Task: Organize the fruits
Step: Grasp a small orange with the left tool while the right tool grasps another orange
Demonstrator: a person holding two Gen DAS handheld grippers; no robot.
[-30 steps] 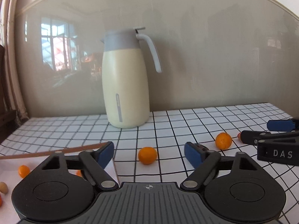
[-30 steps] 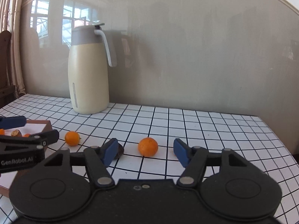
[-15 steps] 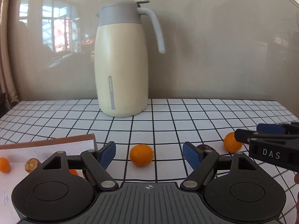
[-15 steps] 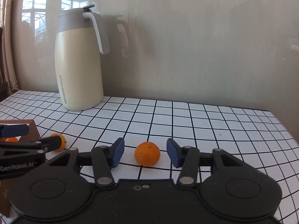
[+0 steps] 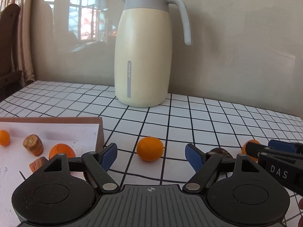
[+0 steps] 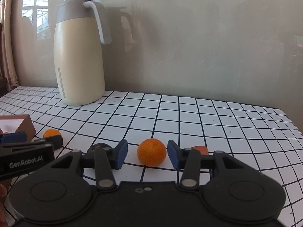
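Right gripper [image 6: 147,156]: jaws are closing around a small orange [image 6: 151,152] that sits between the blue pads; a narrow gap shows on each side, so the pads do not yet press on it. Left gripper [image 5: 150,156]: jaws wide apart, a second small orange [image 5: 150,148] lying just ahead between the tips, untouched.

Both fruits rest on the checked table [image 6: 208,117], toward its near edge. A dark rounded item [image 5: 220,152] lies between them; its kind cannot be told. A further orange piece [image 6: 200,149] is partly hidden behind the right pad. The tray [image 5: 99,132], at the table's left side, already carries oranges and cut brown pieces.

Handling, as judged: each orange is light, round and likely to roll; the peel is soft and bruises under excess force. Grip across the widest part, pads level and centred, with moderate pressure only.

Farther back, near the table's far edge, stands a cream jug [image 5: 144,56] against the wall.
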